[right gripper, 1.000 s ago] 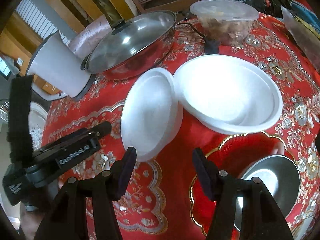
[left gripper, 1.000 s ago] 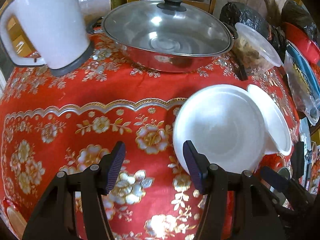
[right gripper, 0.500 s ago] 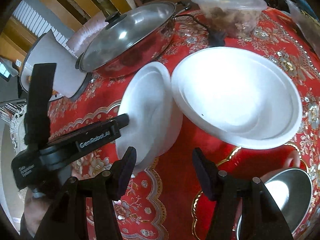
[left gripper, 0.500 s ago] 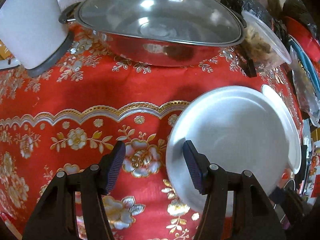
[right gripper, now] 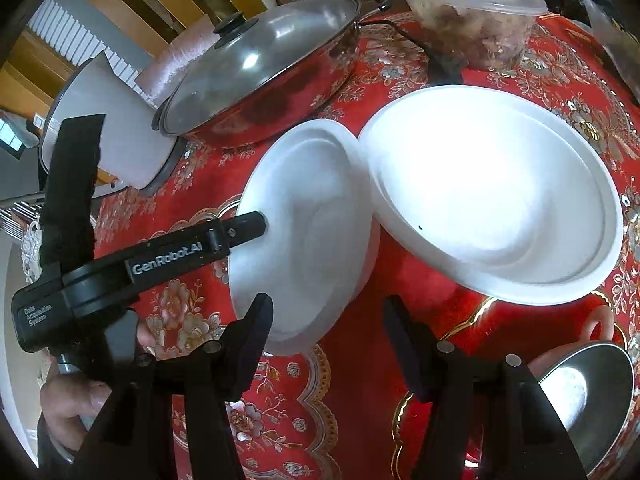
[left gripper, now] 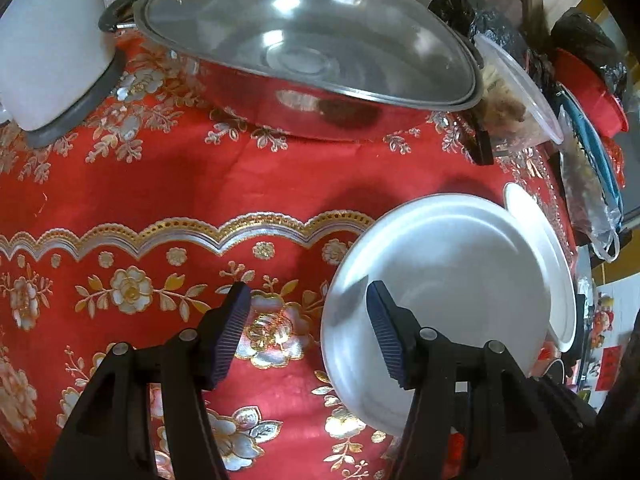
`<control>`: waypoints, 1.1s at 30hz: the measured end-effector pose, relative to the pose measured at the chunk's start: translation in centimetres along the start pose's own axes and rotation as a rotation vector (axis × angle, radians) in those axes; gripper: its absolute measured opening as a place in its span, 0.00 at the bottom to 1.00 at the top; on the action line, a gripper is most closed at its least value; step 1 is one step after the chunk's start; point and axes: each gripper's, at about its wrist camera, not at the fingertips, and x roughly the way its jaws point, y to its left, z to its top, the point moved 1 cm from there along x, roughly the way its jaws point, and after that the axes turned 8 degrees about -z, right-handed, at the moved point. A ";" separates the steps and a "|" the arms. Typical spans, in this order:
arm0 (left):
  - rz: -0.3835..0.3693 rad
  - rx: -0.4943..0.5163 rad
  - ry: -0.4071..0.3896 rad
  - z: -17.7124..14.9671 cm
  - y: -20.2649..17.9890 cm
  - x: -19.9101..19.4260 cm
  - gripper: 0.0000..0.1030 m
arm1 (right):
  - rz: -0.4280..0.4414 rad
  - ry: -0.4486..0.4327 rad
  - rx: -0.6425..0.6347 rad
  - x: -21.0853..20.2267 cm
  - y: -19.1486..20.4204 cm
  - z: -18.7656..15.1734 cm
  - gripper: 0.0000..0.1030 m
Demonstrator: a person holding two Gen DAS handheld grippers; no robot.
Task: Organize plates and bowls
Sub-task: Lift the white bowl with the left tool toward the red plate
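Observation:
Two white plates lie side by side on the red flowered tablecloth (left gripper: 200, 200). The smaller plate (left gripper: 448, 280) (right gripper: 316, 216) has its right edge tucked against the larger plate (left gripper: 540, 248) (right gripper: 492, 192). My left gripper (left gripper: 308, 320) is open; the smaller plate's left rim sits between its fingers, the right finger above the plate. In the right wrist view the left gripper (right gripper: 248, 226) reaches that rim from the left. My right gripper (right gripper: 328, 312) is open and empty, just short of the smaller plate's near edge. A steel bowl (right gripper: 588, 392) sits at the lower right.
A steel pan with a glass lid (left gripper: 304, 52) (right gripper: 260, 68) stands behind the plates, a white kettle (left gripper: 48, 48) (right gripper: 104, 132) at its left. A lidded plastic food tub (right gripper: 472, 16), black bags (left gripper: 480, 28) and a red bowl (left gripper: 588, 92) crowd the far right. A hand (right gripper: 72, 400) holds the left gripper.
The left gripper has moved forward and right, so the smaller plate's rim now lies between its fingers. The right gripper has edged closer to the plates. Both stayed open.

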 end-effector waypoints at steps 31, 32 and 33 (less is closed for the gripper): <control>0.034 -0.008 0.017 -5.7 0.9 -4.8 0.21 | 0.073 0.014 -0.054 -3.0 2.6 -1.5 0.14; 0.037 -0.019 0.013 -6.1 1.1 -5.2 0.21 | 0.075 0.014 -0.065 -3.3 3.1 -1.8 0.14; 0.039 -0.028 0.008 -6.7 1.4 -5.7 0.21 | 0.077 0.015 -0.077 -3.6 3.5 -2.2 0.14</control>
